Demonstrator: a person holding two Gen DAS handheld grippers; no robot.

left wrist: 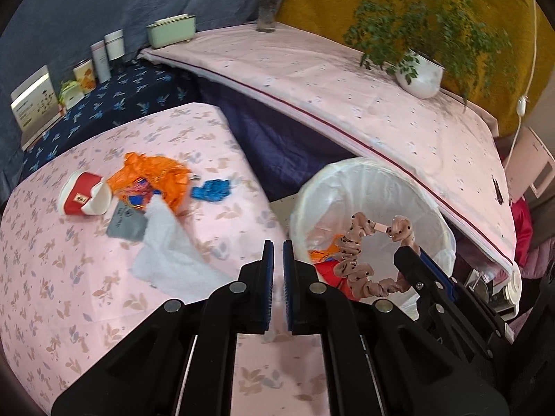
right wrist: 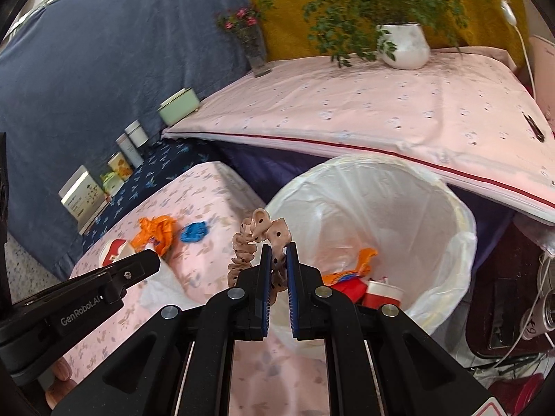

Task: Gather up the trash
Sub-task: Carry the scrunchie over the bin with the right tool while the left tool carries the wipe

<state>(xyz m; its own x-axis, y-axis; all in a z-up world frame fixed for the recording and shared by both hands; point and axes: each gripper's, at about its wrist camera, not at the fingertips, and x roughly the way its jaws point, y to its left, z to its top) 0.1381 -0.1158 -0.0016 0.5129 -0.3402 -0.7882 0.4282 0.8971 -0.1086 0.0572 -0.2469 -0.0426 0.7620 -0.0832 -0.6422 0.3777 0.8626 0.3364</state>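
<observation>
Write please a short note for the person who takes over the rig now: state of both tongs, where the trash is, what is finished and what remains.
Right tongs: shut on the beige dotted scrunchie, held over the lined trash bin.
Left tongs: nearly shut, holding nothing, above the near edge of the pink table.
Done: an orange wrapper and a red cup lie in the bin.
Left on the table: red-and-white cup, orange bag, blue wrapper, grey packet, white tissue.
Next, probably: release the scrunchie into the bin, then collect the rest.
</observation>
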